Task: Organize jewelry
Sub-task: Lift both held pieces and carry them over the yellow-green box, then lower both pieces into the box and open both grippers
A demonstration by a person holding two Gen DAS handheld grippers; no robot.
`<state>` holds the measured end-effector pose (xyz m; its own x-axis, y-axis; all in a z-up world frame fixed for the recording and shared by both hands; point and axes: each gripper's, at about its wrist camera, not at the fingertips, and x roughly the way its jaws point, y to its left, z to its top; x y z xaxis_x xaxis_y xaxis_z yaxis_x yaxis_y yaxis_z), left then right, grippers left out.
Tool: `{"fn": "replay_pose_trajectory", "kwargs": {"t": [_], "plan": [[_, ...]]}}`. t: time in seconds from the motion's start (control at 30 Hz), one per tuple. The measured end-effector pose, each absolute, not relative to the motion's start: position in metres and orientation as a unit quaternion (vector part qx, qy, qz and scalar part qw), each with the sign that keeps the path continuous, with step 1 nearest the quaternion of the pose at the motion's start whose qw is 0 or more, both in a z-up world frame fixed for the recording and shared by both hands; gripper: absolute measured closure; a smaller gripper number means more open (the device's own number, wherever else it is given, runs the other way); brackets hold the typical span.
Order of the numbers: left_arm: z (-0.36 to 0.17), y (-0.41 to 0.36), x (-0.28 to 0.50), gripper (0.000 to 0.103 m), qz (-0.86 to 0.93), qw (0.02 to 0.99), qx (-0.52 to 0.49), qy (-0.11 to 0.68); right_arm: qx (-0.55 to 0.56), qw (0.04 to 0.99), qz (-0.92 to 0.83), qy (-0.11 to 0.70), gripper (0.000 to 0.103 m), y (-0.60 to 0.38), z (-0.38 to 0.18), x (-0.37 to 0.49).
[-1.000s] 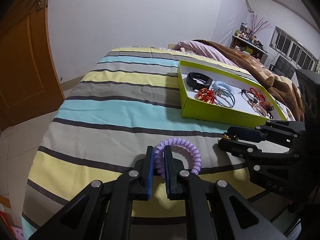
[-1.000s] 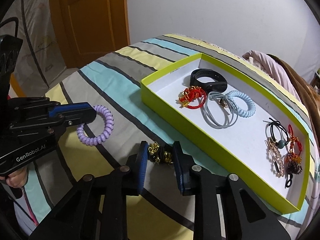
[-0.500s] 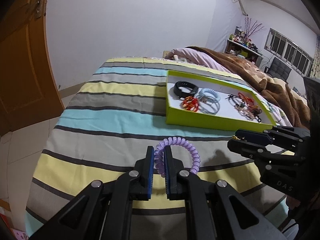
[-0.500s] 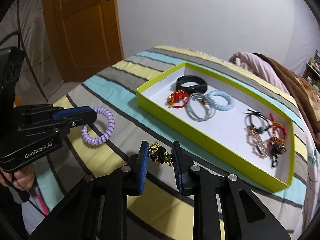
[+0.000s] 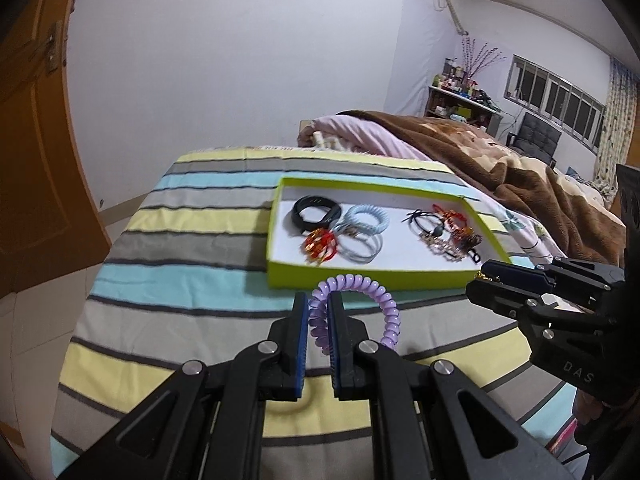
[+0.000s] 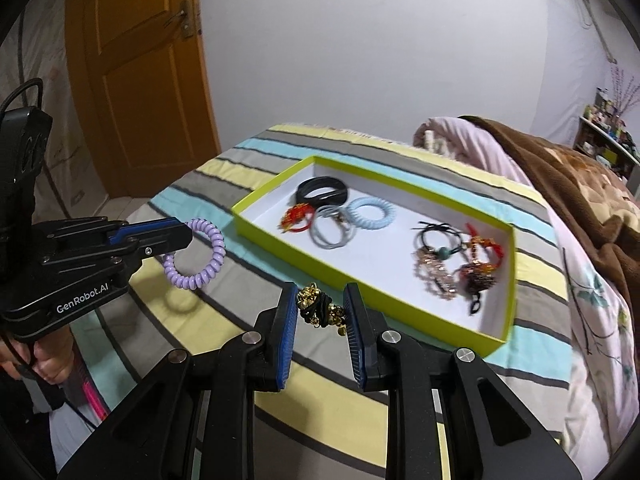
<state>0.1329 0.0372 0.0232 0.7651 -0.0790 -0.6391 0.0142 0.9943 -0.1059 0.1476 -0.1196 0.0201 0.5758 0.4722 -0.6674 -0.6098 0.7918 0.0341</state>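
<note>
My left gripper (image 5: 318, 312) is shut on a purple spiral hair tie (image 5: 386, 304) and holds it above the striped bed, short of the box; both show in the right wrist view, the gripper (image 6: 176, 236) and the tie (image 6: 200, 276). My right gripper (image 6: 320, 308) is shut on a black hair tie with gold bells (image 6: 318, 308), also held above the bed near the box's front wall. It appears at the right in the left wrist view (image 5: 486, 286). The lime-green box (image 5: 360, 278) (image 6: 360, 288) holds several hair ties and bracelets.
The bed has a striped blanket (image 5: 180, 240). A brown and pink quilt (image 5: 500, 168) lies bunched behind and right of the box. An orange door (image 6: 132, 72) stands at the left. A shelf and windows are at the far right.
Both grippers have risen and drawn back from the bed with their hair ties still held. The box now looks lower and further off in both views.
</note>
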Motion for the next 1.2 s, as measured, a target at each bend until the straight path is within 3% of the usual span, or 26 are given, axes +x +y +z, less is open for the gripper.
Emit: {"fn": "replay_pose_trajectory", "kwargs": {"t": [0.47, 1.2], "plan": [[0.030, 0.015, 0.183, 0.093, -0.048, 0.939, -0.030, 0.338, -0.080, 0.890, 0.280, 0.351, 0.079, -0.141, 0.018, 0.189], [-0.020, 0.013, 0.241, 0.093, -0.063, 0.914, -0.018, 0.400, -0.077, 0.866, 0.277, 0.409, 0.079, -0.127, -0.031, 0.250]]}}
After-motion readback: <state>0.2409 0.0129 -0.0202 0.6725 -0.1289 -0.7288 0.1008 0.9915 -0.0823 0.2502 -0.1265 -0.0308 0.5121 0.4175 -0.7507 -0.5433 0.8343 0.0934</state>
